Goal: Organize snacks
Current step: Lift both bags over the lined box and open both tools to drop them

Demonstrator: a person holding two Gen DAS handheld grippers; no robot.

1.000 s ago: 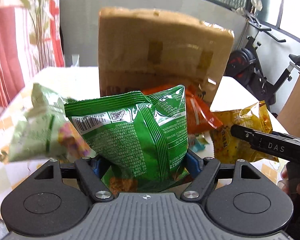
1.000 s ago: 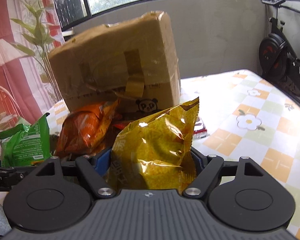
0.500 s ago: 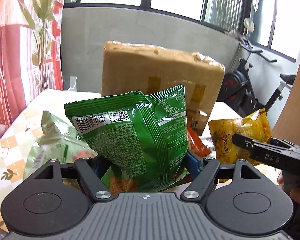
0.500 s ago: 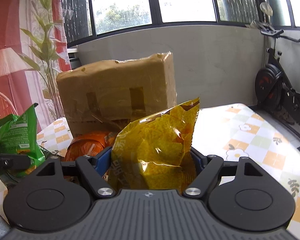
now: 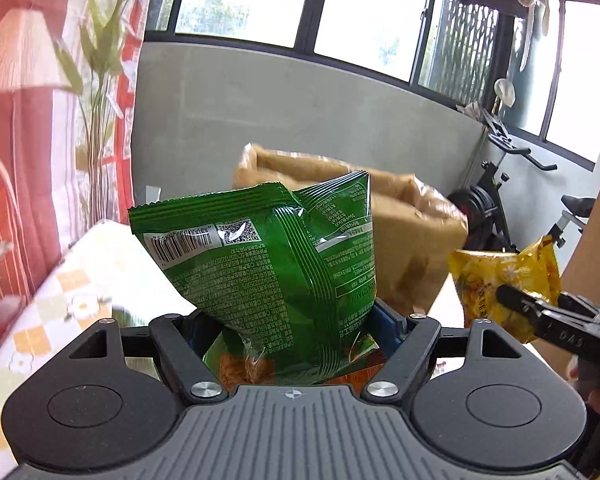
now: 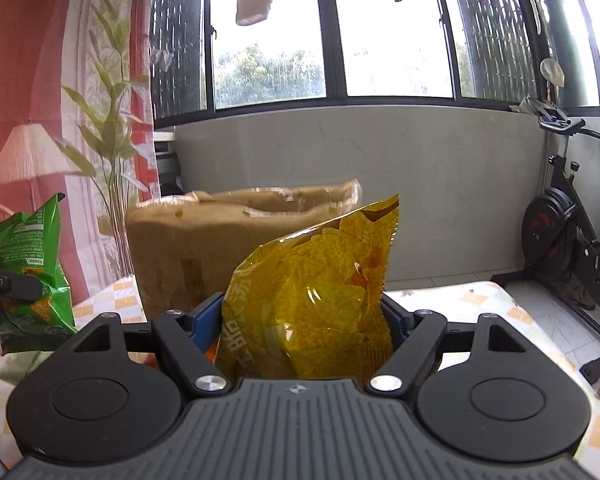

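Barred windows and a grey wall back a checked surface point(image 6: 496, 300) carrying a taped cardboard box point(image 6: 204, 248). Left gripper point(image 5: 296, 320) has its jaws clamped on a green bag point(image 5: 268, 264), held up left of the yellow bag point(image 6: 316, 300) clamped in the right gripper point(image 6: 304, 320). Pinched low on slick film, either bag could slip or burst. Green bag shows a barcode and QR code; its small print is unreadable.

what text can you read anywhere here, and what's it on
Nothing can be quoted with confidence.
Green snack bag: barcode, QR code, fine print too small to read.
Yellow snack bag: large Chinese characters, sideways and creased, unreadable.
Right hand-held gripper: white letters on its finger, upside down, unclear.
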